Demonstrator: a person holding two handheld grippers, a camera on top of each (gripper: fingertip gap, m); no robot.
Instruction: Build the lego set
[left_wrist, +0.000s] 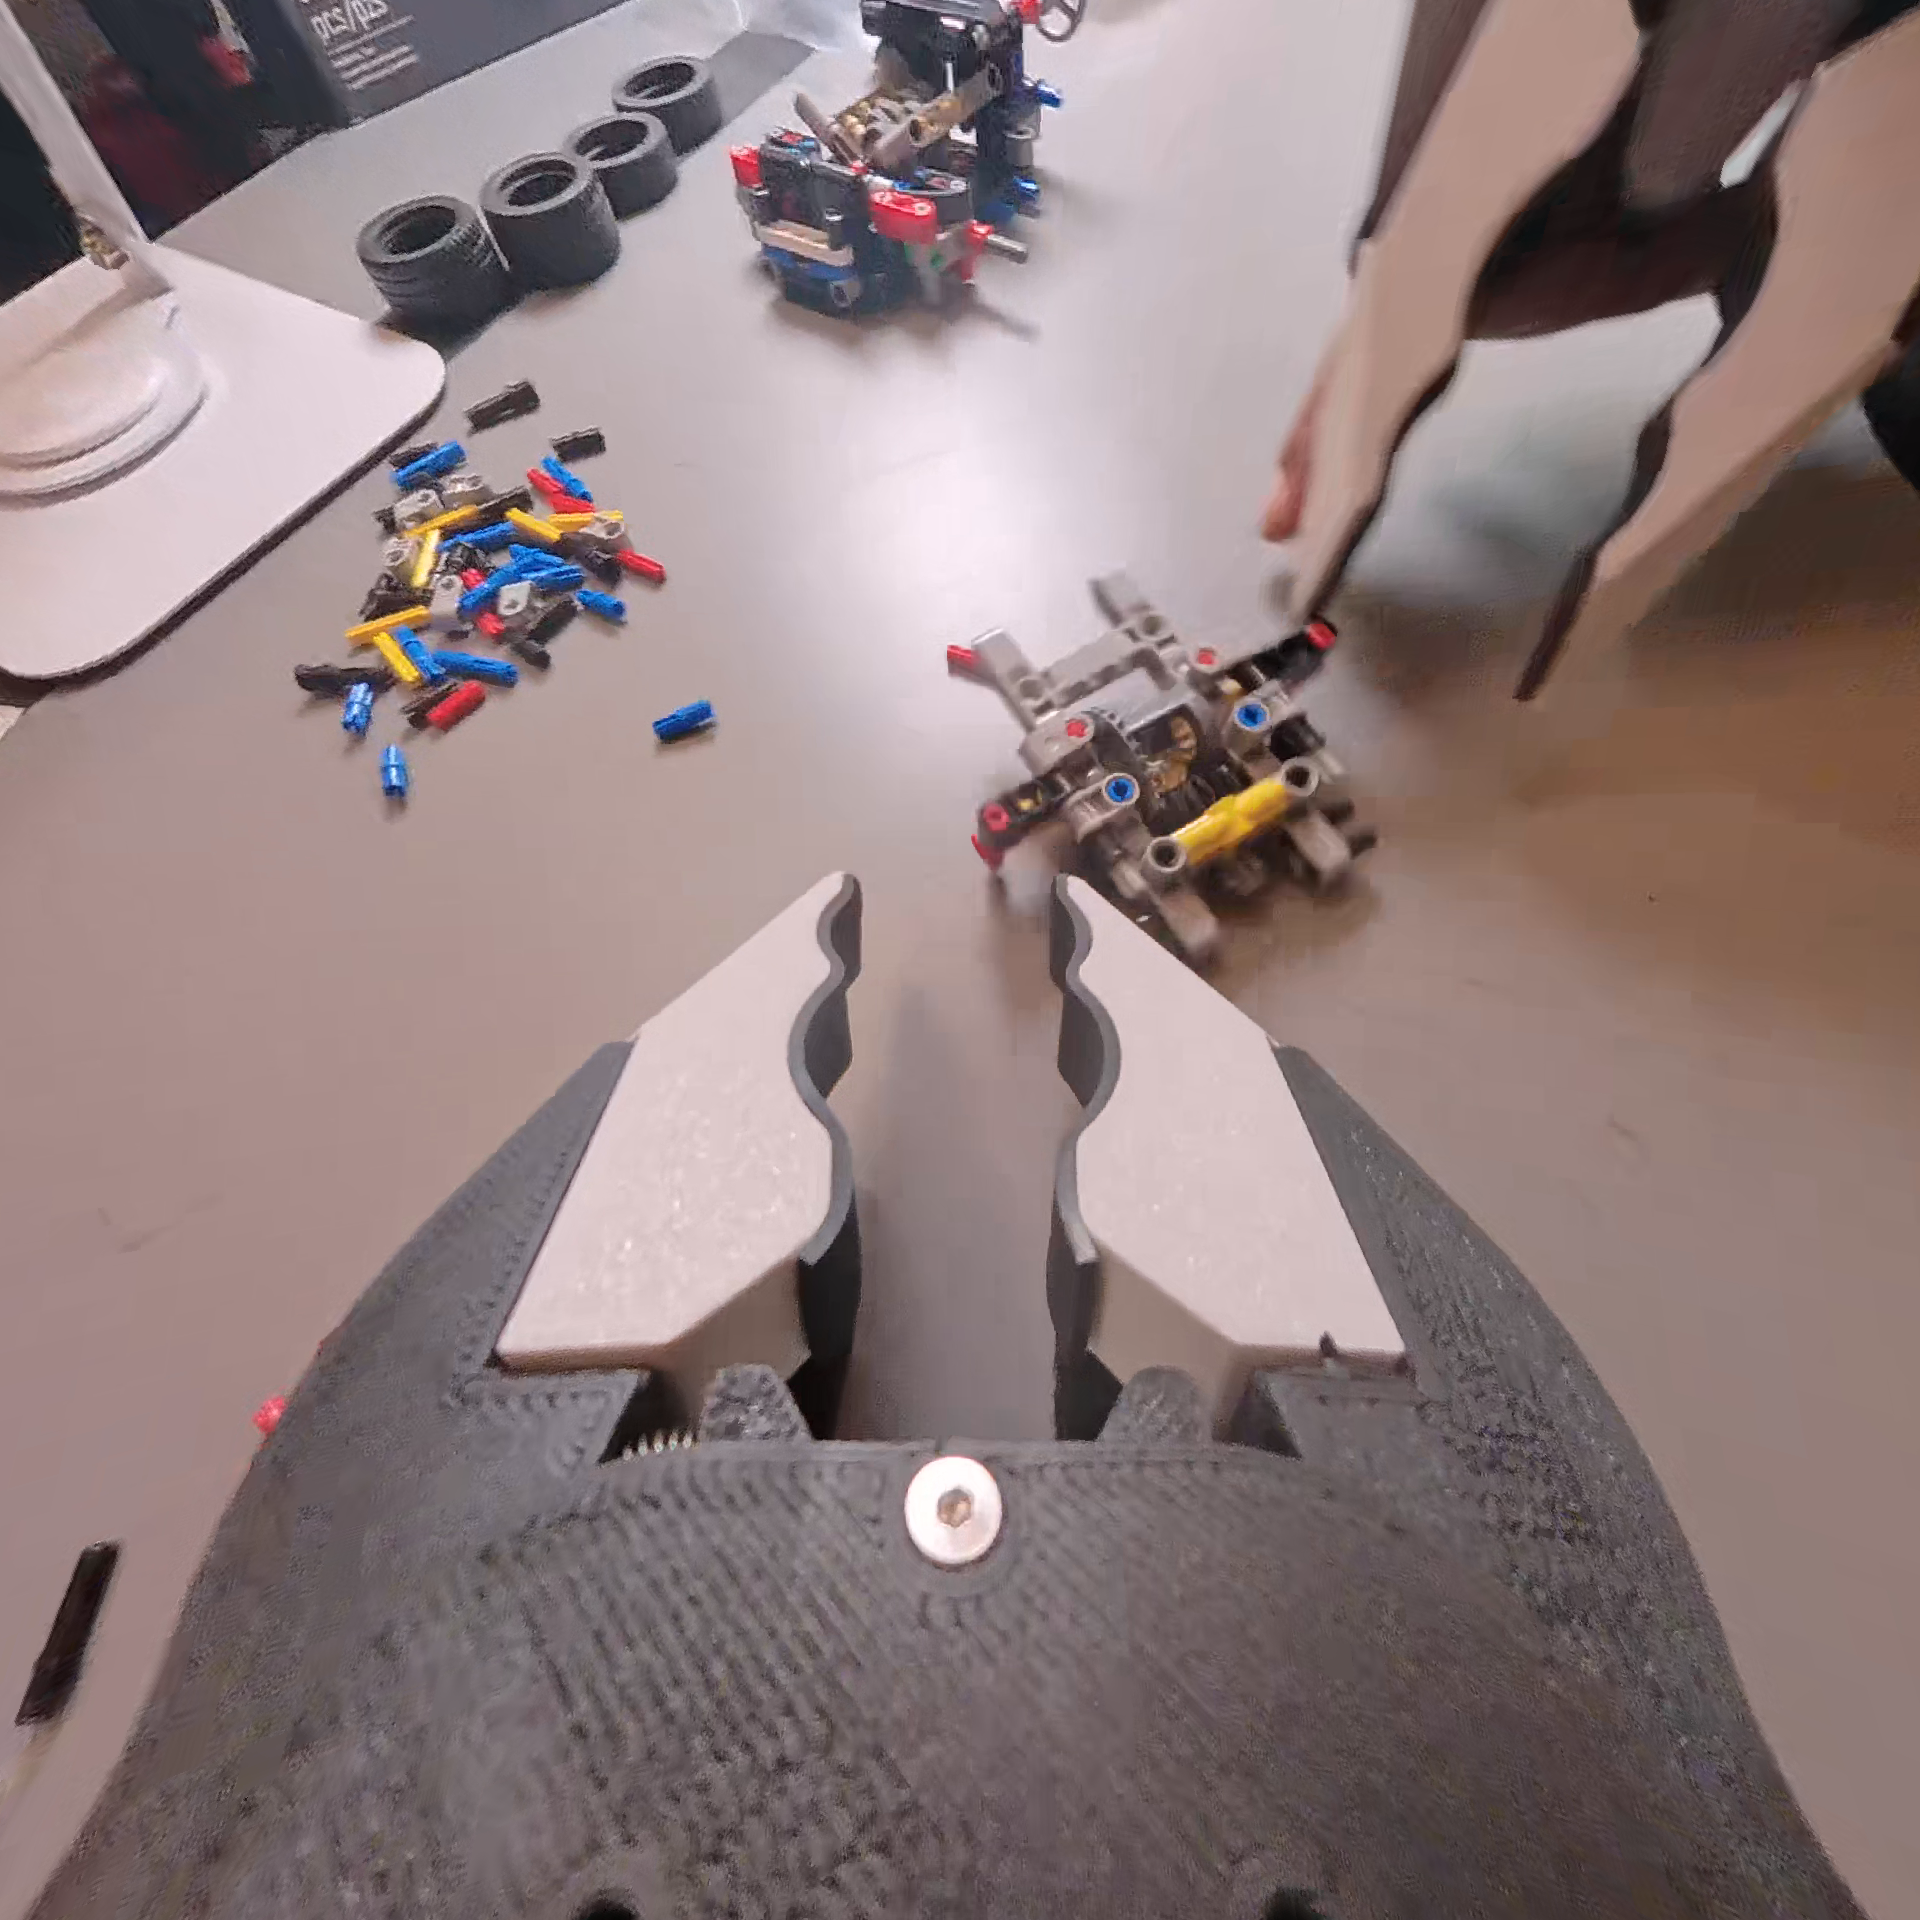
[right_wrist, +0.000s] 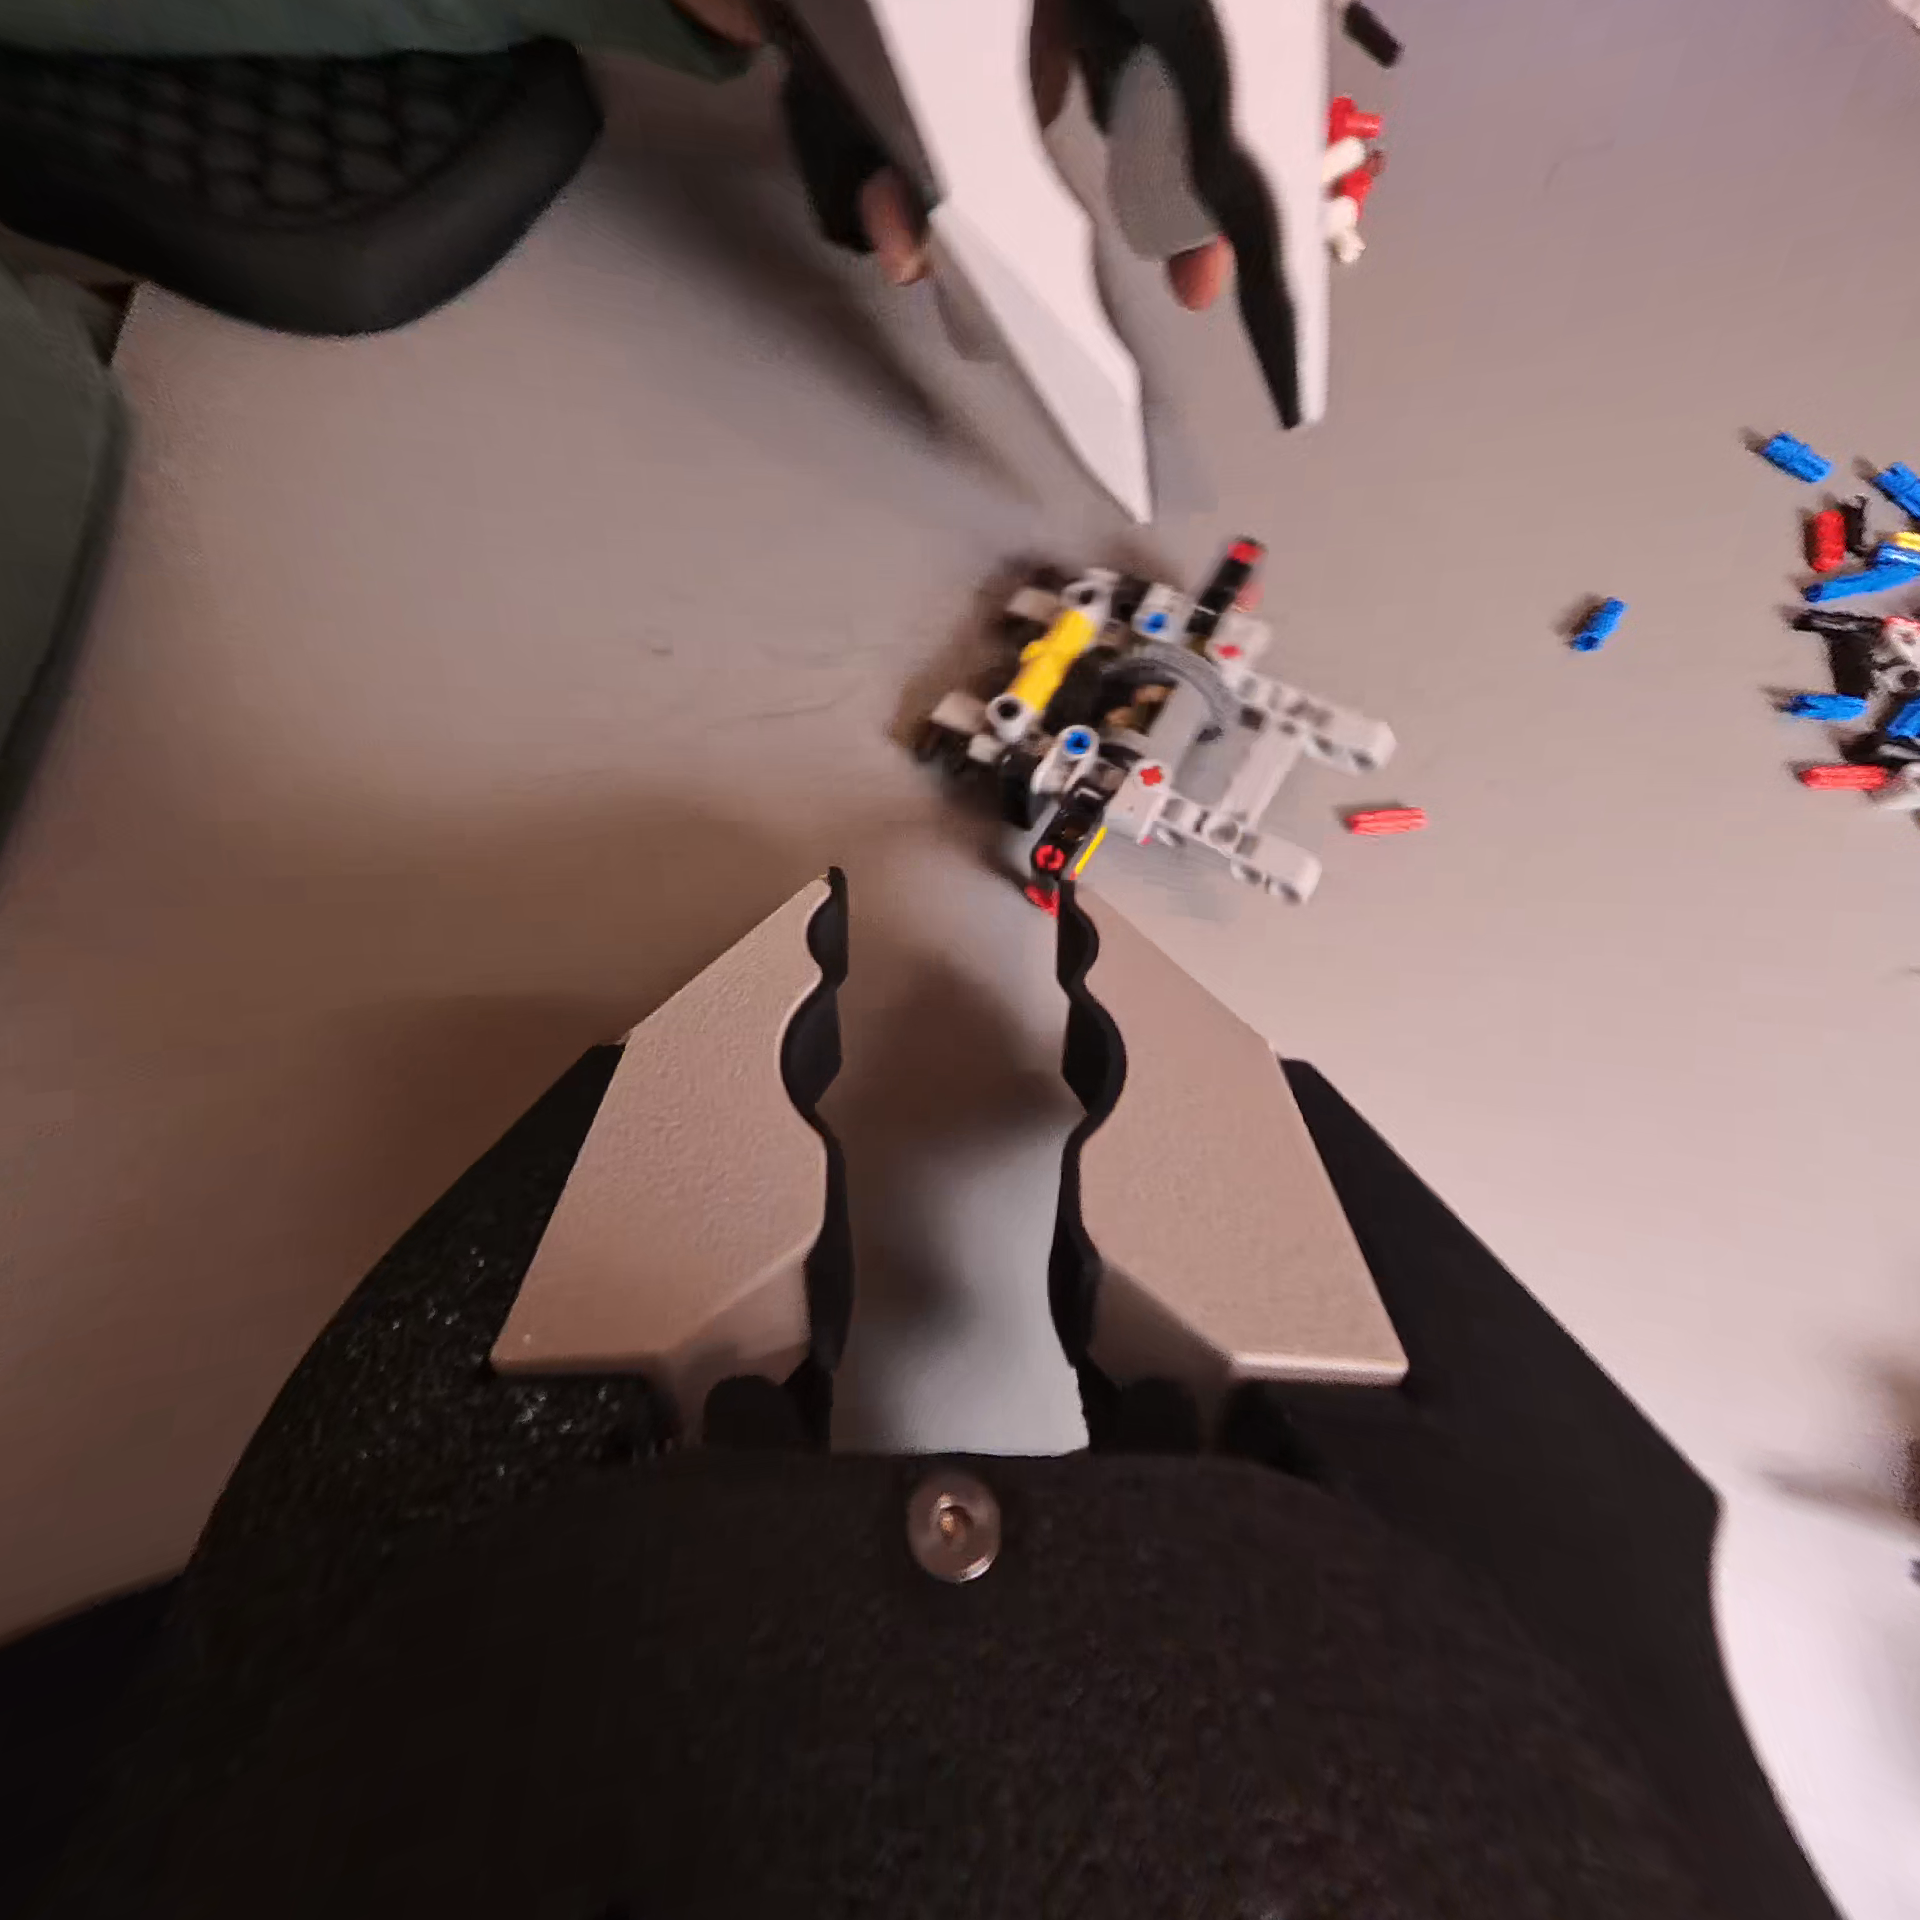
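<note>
Left gripper: jaws spread, nothing between them. Right gripper: likewise spread and empty. The small grey lego assembly lies on the table just ahead of both. Its far edge is blurred — contact with the right gripper's tip cannot be confirmed. Loose pins sit apart. The larger assembly is cut off at the frame top.

Bare grey tabletop lies open between the scattered pile of small blue, yellow, red and black pins and the grey-and-yellow brick subassembly; four black rubber tyres block the far left.
</note>
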